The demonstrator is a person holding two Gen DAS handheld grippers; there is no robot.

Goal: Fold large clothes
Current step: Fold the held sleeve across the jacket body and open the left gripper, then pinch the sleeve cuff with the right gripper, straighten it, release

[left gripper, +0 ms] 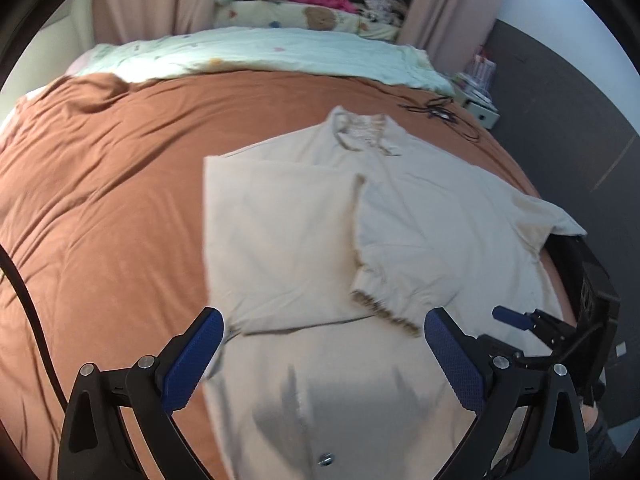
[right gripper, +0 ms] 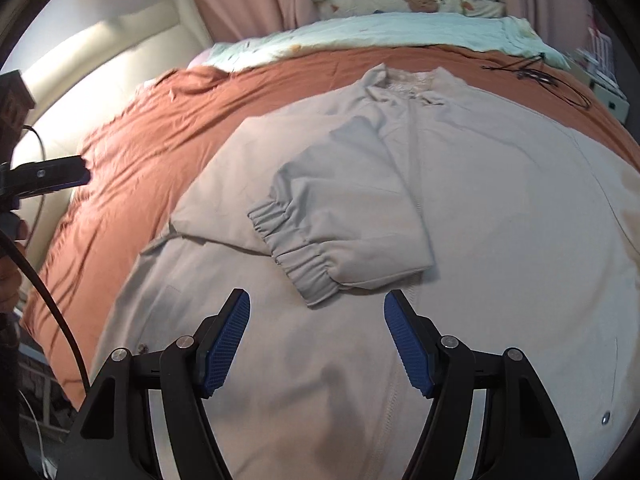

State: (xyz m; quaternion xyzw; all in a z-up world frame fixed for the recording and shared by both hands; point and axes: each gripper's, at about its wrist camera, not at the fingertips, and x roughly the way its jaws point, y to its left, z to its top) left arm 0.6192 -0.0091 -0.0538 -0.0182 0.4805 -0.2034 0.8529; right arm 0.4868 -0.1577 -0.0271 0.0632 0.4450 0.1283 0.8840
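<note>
A large beige jacket [left gripper: 420,216] lies flat on the rust-brown bedspread [left gripper: 100,200], collar at the far end. Its left side and sleeve are folded over the body, with the elastic cuff [left gripper: 384,308] on top. In the right wrist view the jacket [right gripper: 500,208] fills the middle and the cuff [right gripper: 300,252] lies just ahead of the fingers. My left gripper [left gripper: 324,328] is open and empty above the jacket's lower part. My right gripper [right gripper: 318,308] is open and empty above the jacket, near the cuff. It also shows in the left wrist view [left gripper: 516,320] at the right.
A pale green quilt [left gripper: 260,52] and pillows [left gripper: 304,16] lie at the bed's far end. Black cables [left gripper: 444,112] rest on the bedspread at the far right. A dark wall [left gripper: 560,128] runs along the right. The left gripper shows at the left edge of the right wrist view [right gripper: 48,176].
</note>
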